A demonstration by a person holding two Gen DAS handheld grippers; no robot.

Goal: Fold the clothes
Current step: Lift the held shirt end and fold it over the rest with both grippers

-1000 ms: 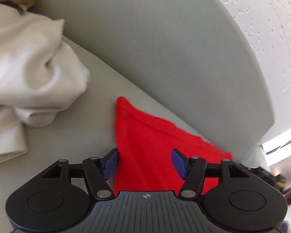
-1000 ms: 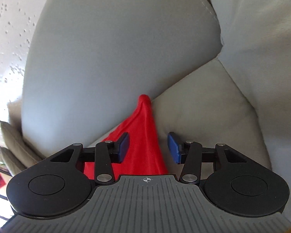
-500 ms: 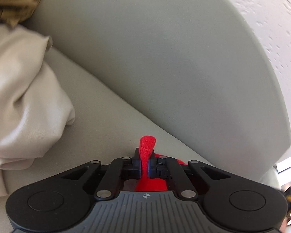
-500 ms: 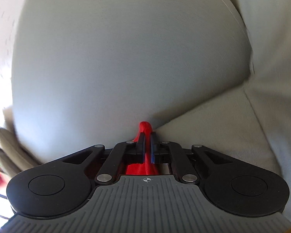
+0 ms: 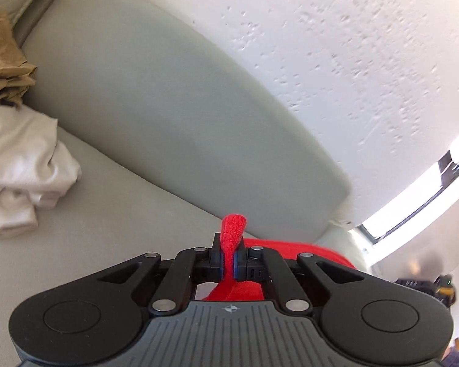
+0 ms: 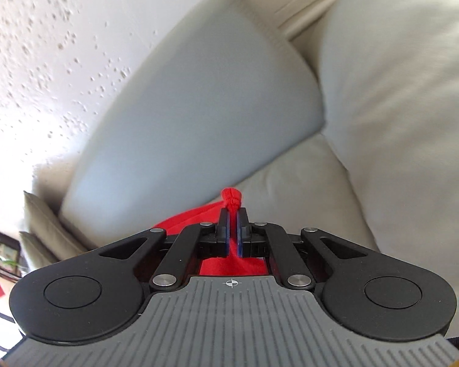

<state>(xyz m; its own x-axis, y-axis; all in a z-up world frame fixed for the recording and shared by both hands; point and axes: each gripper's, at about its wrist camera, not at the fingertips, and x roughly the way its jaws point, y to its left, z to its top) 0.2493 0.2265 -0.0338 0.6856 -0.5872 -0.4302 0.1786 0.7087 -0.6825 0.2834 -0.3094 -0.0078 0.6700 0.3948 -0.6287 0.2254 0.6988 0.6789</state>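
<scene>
A red garment (image 5: 306, 249) is pinched at one corner by my left gripper (image 5: 228, 264), which is shut on it; a small tuft of red cloth pokes out above the pads. My right gripper (image 6: 232, 238) is shut on another corner of the red garment (image 6: 186, 221), with a red tuft showing above its pads. Both grippers are lifted above the grey sofa seat (image 5: 107, 220), and the cloth hangs below and between them, mostly hidden by the gripper bodies.
A crumpled white garment (image 5: 21, 165) and a tan one (image 5: 3, 73) lie at the left of the sofa seat. A grey back cushion (image 5: 168, 116) and a textured white wall (image 5: 352, 61) stand behind. A cream cushion (image 6: 397, 91) is at the right.
Both grippers closed on the red garment's corners about a second ago, then lifted and tilted upward; more wall and less seat show now.
</scene>
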